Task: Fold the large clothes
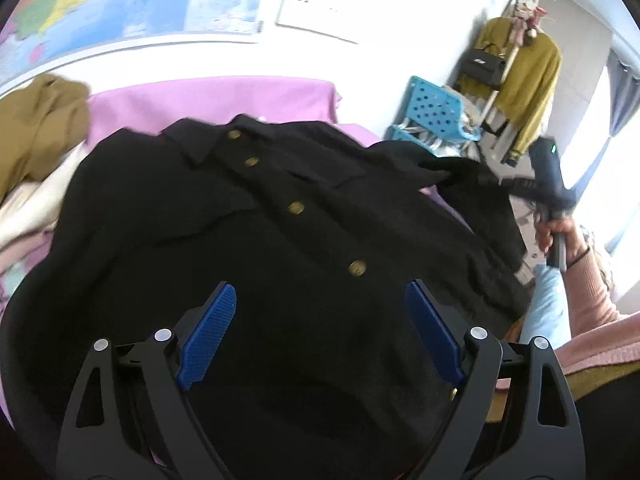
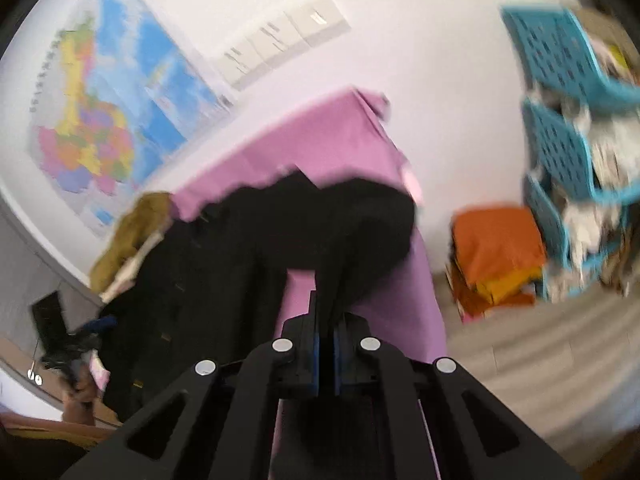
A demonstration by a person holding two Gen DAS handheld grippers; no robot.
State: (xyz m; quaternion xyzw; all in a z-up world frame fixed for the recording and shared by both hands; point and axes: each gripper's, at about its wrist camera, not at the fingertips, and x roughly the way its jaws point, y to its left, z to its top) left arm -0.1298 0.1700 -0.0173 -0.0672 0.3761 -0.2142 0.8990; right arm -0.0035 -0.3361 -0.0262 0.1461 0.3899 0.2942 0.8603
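Observation:
A black jacket (image 1: pixel 280 220) with gold buttons lies front up on the pink-covered table (image 1: pixel 200 96). My left gripper (image 1: pixel 320 286) hovers over its lower front, blue pads (image 1: pixel 208 336) wide apart, nothing between them. At the right, a hand holds my right gripper (image 1: pixel 516 182) at the jacket's sleeve (image 1: pixel 472 176). In the right wrist view the right gripper (image 2: pixel 326 300) is shut on a strip of the black sleeve (image 2: pixel 360 220), which runs up from the jaws and drapes over the table's pink corner (image 2: pixel 320 140).
A brown garment (image 1: pixel 36 128) and cream cloth (image 1: pixel 28 208) are heaped at the table's left. Blue basket shelves (image 2: pixel 560 140) and a folded orange pile (image 2: pixel 496 248) stand on the floor at the right. A coat rack (image 1: pixel 528 76) holds a mustard garment.

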